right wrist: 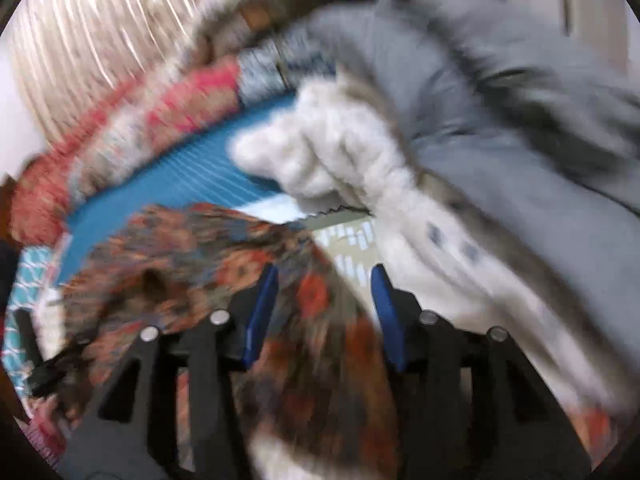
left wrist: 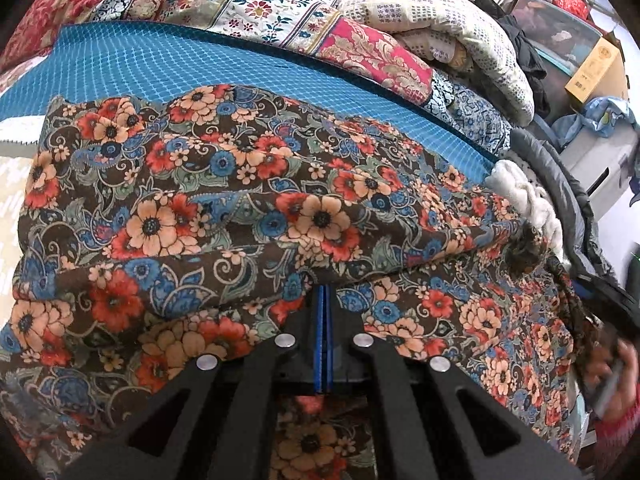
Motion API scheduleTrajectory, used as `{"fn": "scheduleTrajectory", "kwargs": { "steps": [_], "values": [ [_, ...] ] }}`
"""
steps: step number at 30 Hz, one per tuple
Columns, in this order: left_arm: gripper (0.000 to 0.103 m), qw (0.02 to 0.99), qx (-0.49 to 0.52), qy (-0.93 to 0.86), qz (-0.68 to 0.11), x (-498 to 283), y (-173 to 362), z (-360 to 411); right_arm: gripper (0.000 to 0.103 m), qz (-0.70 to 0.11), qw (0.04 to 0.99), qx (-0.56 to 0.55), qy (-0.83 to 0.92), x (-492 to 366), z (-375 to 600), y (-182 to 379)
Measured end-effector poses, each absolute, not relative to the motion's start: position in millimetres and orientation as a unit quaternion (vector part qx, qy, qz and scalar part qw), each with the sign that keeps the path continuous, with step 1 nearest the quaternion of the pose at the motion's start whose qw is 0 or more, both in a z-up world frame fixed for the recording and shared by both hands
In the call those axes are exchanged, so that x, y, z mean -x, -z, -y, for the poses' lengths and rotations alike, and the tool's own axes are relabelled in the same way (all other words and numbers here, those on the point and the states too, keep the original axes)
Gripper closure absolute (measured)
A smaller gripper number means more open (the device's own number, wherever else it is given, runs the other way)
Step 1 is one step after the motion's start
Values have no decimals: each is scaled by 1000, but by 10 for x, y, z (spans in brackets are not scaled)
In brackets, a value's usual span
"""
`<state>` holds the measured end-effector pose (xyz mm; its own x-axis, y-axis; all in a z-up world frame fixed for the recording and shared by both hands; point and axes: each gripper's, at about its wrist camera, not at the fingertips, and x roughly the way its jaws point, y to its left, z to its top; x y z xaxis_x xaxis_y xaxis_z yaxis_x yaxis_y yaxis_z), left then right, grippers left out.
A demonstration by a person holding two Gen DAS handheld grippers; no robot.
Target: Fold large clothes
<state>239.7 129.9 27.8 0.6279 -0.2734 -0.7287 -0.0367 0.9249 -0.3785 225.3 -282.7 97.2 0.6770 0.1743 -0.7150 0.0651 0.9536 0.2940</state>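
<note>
Floral garment (left wrist: 256, 208) lies bunched on the blue mat (left wrist: 168, 60), long axis left-right, directly ahead of the left gripper (left wrist: 323, 300). Its jaws are pressed together at a fold, cloth between them not clearly visible. Right gripper (right wrist: 324, 284) gapes wide and empty above the garment's right end, view blurred.

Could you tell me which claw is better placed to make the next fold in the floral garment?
Probably the left. The left claw is shut at a fold of the floral garment, which lies spread before it. The right claw is open, holds nothing, and its view is blurred.
</note>
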Motion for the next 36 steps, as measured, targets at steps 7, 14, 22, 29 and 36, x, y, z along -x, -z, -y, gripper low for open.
{"fn": "scheduleTrajectory", "kwargs": {
  "steps": [7, 14, 22, 29, 36],
  "values": [
    [86, 888, 105, 27, -447, -2349, -464, -1086, 57, -386, 917, -74, 59, -572, 3023, -1097],
    [87, 891, 84, 54, -443, -1784, -756, -810, 57, -431, 883, 130, 132, 10, 3285, -824],
    [87, 881, 80, 56, -463, -1129, -903, -817, 100, -473, 867, 118, 105, -278, 3509, -705],
    [86, 878, 135, 39, -458, -738, -1003, -1292, 100, -462, 838, -228, -180, -217, 3374, -1515],
    [86, 881, 209, 34, -422, -506, -1103, -1772, 100, -439, 777, -293, -343, -1121, 2074, -2289]
  ]
}}
